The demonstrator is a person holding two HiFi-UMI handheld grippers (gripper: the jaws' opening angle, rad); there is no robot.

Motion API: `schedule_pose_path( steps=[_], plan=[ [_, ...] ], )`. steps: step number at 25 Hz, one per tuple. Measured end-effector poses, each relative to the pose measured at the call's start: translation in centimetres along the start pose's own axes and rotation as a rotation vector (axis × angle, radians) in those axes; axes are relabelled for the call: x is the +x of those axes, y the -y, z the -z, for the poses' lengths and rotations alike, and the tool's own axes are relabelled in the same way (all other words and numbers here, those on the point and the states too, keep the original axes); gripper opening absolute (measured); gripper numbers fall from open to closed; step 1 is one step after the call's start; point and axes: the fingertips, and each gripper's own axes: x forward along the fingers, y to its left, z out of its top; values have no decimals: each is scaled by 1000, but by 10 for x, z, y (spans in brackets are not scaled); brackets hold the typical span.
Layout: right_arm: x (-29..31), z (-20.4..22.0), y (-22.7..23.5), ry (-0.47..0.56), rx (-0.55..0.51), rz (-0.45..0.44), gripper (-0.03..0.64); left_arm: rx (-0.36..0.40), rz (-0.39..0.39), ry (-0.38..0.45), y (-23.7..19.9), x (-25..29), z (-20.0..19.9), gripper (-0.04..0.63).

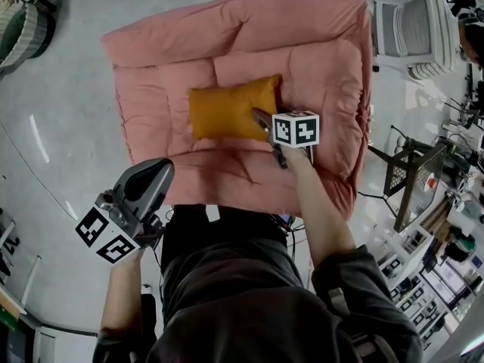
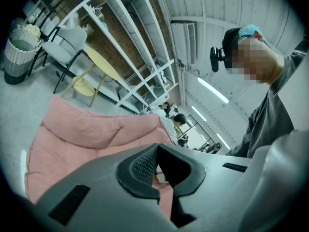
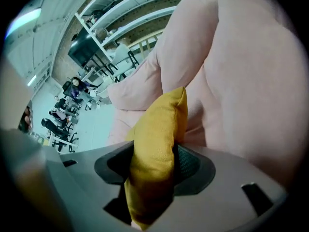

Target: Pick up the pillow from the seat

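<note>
Pillow (image 1: 231, 110): mustard yellow, lying flat at the centre of the head view, on the middle of the pink seat (image 1: 318, 59). It is resting in the dip of the cushion, long side running left to right.

Right gripper (image 1: 261, 118): reaching in from below, its marker cube sitting just right of the pillow's right end. In the right gripper view the pillow (image 3: 157, 149) is standing edge-on between the jaws and filling the gap. The right gripper (image 3: 154, 170) is clamping that edge, with the ribbed pad (image 3: 186, 164) pressing against the fabric. The pink seat (image 3: 241, 81) is filling the upper right of that frame.

Left gripper (image 1: 155, 174): hanging at the lower left of the head view, over the pale floor (image 1: 68, 127), well apart from the pillow. In the left gripper view the left gripper (image 2: 159, 166) is showing its jaws spread, with nothing gripped between them. The seat (image 2: 87, 129) is lying beyond them at the left.

Surroundings: a white chair (image 1: 412, 29) is standing just beside the seat at the upper right of the head view. A wicker basket (image 1: 26, 25) is sitting at the upper left. White shelving (image 2: 130, 47) is crossing the top of the left gripper view.
</note>
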Motion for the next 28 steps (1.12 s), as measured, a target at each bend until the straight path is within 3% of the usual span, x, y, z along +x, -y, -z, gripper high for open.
schedule_pose_path(
  steps=[11,18,28],
  plan=[
    [-32,-13,-38,49,-68,37,230,50,16,53,28,-28,-18,11],
    [-83,-31,-55,97,-212,101,227,97,29,82,56,-45,-32,11],
    [-165,-72,-85,284,-134,25,224,180,42,104,78,-68,-67,11]
  ],
)
